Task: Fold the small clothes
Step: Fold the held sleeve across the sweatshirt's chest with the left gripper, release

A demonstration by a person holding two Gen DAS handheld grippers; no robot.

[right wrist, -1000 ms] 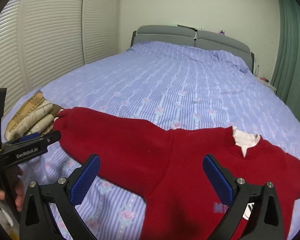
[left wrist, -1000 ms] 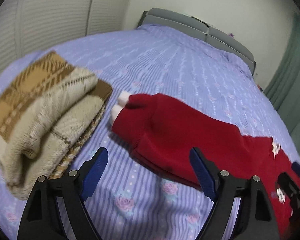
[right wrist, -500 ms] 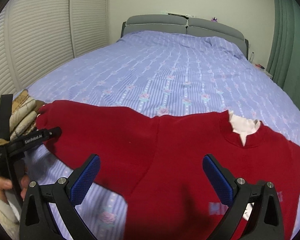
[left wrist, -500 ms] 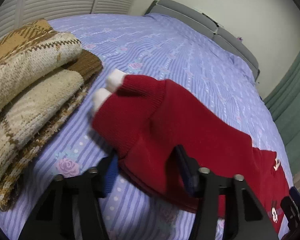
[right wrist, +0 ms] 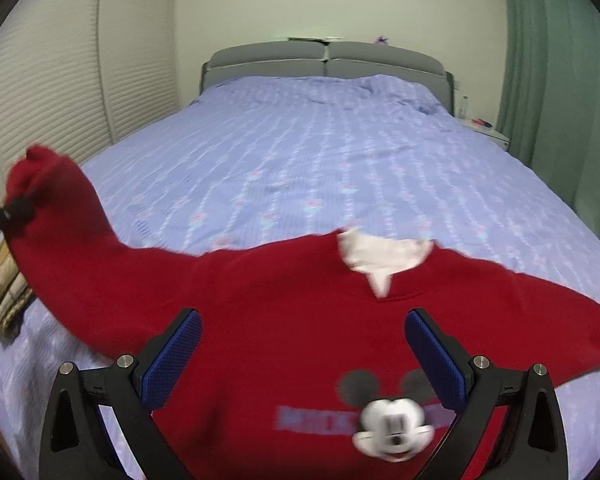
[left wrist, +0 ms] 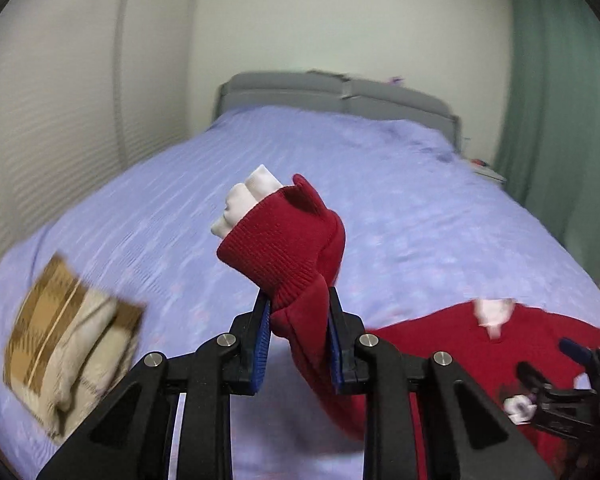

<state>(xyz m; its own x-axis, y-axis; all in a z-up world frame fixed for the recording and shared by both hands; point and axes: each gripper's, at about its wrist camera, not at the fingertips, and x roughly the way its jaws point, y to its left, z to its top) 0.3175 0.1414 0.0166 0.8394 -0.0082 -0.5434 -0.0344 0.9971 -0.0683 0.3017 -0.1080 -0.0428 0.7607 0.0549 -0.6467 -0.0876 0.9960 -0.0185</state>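
Note:
A small red sweater point(right wrist: 300, 320) with a cartoon mouse print and a white collar lies spread on the bed. My left gripper point(left wrist: 298, 312) has its jaws closing on the sweater's left sleeve point(left wrist: 288, 248), with the blue pads pressing the cloth just behind the ribbed cuff. The sleeve is held up off the bed, and a white inner cuff point(left wrist: 248, 200) sticks out of its end. In the right wrist view the raised sleeve point(right wrist: 48, 184) shows at the far left. My right gripper point(right wrist: 302, 344) hovers open over the sweater's chest with nothing between its pads.
A folded tan plaid blanket point(left wrist: 68, 344) lies at the bed's left edge. The lilac flowered sheet point(right wrist: 320, 160) stretches back to a grey headboard point(right wrist: 324, 60). Louvred doors point(right wrist: 52, 80) stand on the left, a green curtain point(right wrist: 540, 60) and a nightstand point(right wrist: 488, 128) on the right.
My left gripper went from open to shut on the sleeve and lifted it off the bed. The right gripper moved across to above the sweater's chest, still open.

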